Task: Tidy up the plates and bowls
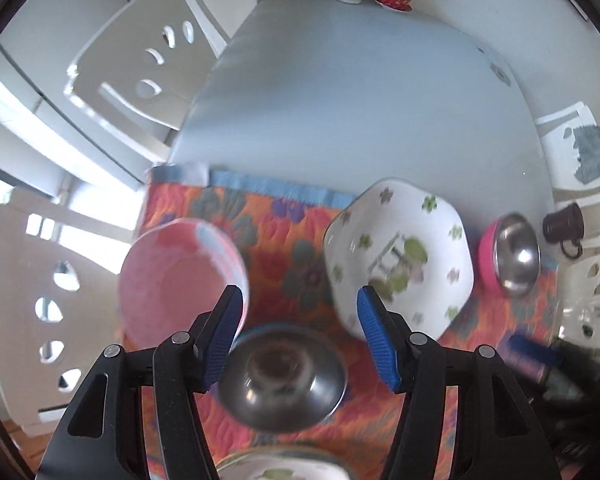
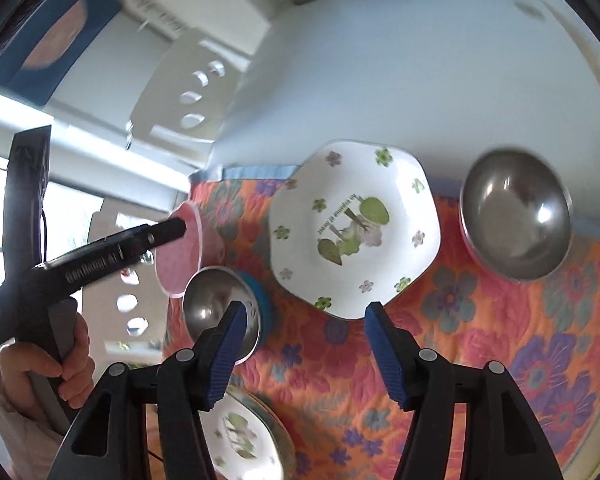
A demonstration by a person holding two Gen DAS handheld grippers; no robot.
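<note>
We have the desk (image 1: pixel 340 92) with its flowered orange cloth (image 2: pixel 480 340) spread over the near part, and on that cloth the dishes we must sort: the white flowered angular bowl (image 2: pixel 354 226) near the middle, a large steel bowl with a pink outside (image 2: pixel 518 216) to its right, a pink plate or shallow bowl (image 1: pixel 180 276) at the left edge, a small steel bowl with a blue outside (image 2: pixel 224 312) in front of that, and a flowered plate (image 2: pixel 242 444) nearest to us. As we read it, we are between grasps, choosing the next piece, so the step wants like gathered with like: steel bowl into steel bowl, and the ceramic pieces together. We should come down over a rim, one pad inside and one outside, and close firmly before lifting, since glazed and polished rims look likely to slip. The left hand-held gripper (image 1: pixel 300 336) stands moderately wide and empty, pointing down, with the small steel bowl just below and between its blue pads (image 1: pixel 220 344) and the pink dish just to its left. The right hand-held gripper (image 2: pixel 304 350) is likewise moderately wide and empty; the white angular bowl lies just beyond its tips and the small steel bowl sits behind its left pad.
</note>
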